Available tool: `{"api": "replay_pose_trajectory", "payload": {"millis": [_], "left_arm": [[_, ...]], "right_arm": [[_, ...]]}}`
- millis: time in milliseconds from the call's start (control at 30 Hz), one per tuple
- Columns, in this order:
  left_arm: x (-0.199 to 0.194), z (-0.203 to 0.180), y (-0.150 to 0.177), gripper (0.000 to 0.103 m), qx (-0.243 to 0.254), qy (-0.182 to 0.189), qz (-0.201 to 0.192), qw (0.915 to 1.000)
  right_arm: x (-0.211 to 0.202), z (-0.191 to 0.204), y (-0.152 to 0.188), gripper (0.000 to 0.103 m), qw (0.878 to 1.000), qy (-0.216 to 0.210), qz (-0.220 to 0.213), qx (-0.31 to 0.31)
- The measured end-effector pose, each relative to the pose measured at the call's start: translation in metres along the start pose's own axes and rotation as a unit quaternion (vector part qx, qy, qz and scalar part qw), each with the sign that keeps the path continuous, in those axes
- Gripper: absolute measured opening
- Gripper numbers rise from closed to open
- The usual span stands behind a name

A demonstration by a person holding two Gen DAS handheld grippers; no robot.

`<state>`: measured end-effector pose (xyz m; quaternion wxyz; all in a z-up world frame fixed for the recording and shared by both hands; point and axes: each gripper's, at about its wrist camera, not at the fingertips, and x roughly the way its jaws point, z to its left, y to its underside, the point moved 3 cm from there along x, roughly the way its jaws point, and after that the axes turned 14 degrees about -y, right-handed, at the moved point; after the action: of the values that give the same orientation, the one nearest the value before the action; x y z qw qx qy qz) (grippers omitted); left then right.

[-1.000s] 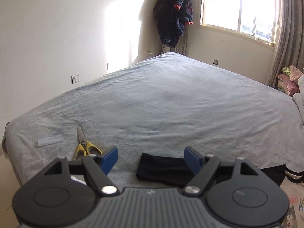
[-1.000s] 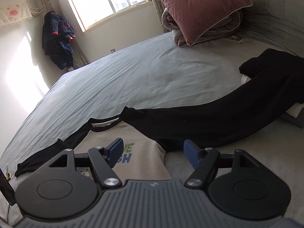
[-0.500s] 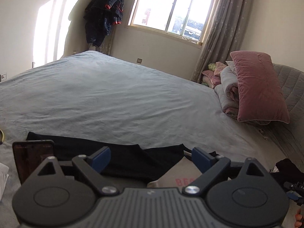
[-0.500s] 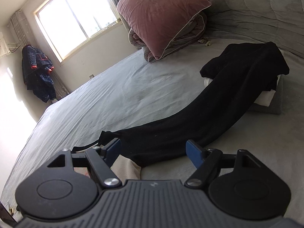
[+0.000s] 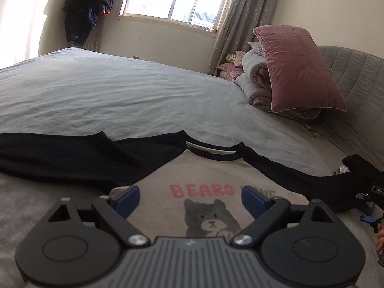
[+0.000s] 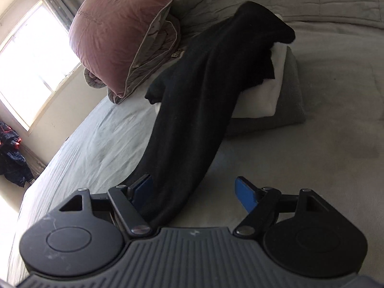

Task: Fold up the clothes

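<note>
right wrist view: right gripper and left gripper both gape wide, holding nothing, so the shirt's black sleeve draped over the far folded pile could drag it over.

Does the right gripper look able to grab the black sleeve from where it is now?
Probably yes. The right gripper is open, the black sleeve already runs between its fingers along the bed, and nothing lies on top of the cloth there.

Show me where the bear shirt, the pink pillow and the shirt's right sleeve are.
bear shirt (image 5: pixel 208 218): left wrist view, bear print.
pink pillow (image 5: pixel 297 72): left wrist view, front face.
right sleeve (image 6: pixel 192 129): right wrist view, mid-length.
</note>
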<state>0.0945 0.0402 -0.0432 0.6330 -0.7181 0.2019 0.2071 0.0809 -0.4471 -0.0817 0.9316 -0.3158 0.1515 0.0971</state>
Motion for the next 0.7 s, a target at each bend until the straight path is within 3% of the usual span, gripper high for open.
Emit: {"api": "replay_pose_trajectory", "payload": {"millis": [133, 233, 333, 500, 700], "left_arm": [[0.012, -0.011, 0.005, 0.092, 0.026, 0.004, -0.001, 0.9997], [0.021, -0.013, 0.005, 0.092, 0.022, 0.002, 0.012, 0.9997], [0.027, -0.010, 0.007, 0.092, 0.002, 0.003, 0.032, 0.9995], [0.034, -0.004, 0.010, 0.092, -0.005, -0.006, 0.052, 0.9986], [0.045, 0.012, 0.012, 0.086, -0.016, -0.029, 0.067, 0.9972]], "right_arm": [[0.006, -0.031, -0.009, 0.077, 0.999, -0.001, -0.022, 0.039], [0.009, -0.040, -0.015, 0.072, 0.997, -0.026, -0.026, 0.061], [0.011, -0.038, -0.015, 0.061, 0.997, -0.046, -0.017, 0.064], [0.018, -0.019, 0.007, 0.060, 0.996, -0.045, 0.049, 0.064], [0.034, 0.020, 0.061, 0.060, 0.978, -0.129, 0.148, 0.066]]}}
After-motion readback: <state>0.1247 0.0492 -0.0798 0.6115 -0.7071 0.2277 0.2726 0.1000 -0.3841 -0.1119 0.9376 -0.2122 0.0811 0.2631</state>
